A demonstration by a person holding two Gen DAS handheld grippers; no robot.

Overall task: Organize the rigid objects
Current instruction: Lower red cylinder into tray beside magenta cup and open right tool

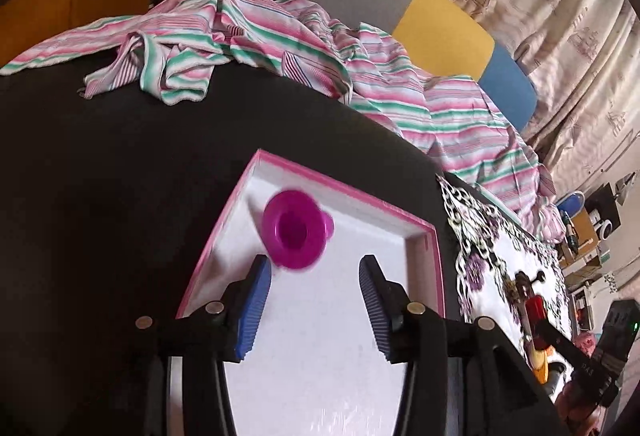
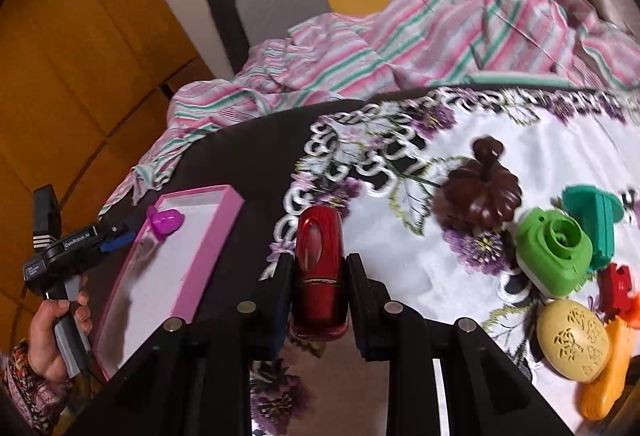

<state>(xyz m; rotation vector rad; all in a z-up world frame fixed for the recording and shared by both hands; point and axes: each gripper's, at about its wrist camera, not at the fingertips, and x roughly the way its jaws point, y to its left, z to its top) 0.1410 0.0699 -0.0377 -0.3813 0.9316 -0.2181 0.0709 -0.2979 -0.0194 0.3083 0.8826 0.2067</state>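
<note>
A white tray with a pink rim [image 1: 344, 192] lies on the black table. A magenta plastic cup-shaped toy [image 1: 294, 234], slightly blurred, sits in the tray's far part, just beyond my left gripper [image 1: 314, 262]. That gripper is open with nothing between its blue pads [image 1: 256, 300]. The right wrist view shows the same tray [image 2: 224, 232], the magenta toy [image 2: 165, 222] and the left gripper [image 2: 116, 236] held in a hand. My right gripper [image 2: 320, 260] is shut on a glossy red oblong case [image 2: 320, 236], above the embroidered cloth's edge.
On the white embroidered cloth [image 2: 520, 140] lie a brown pumpkin-shaped piece [image 2: 480, 196], a green toy camera [image 2: 552, 252], a teal piece [image 2: 596, 220], a cream egg shape [image 2: 574, 344], and small red and orange items. A striped garment [image 1: 280, 48] covers the table's far edge.
</note>
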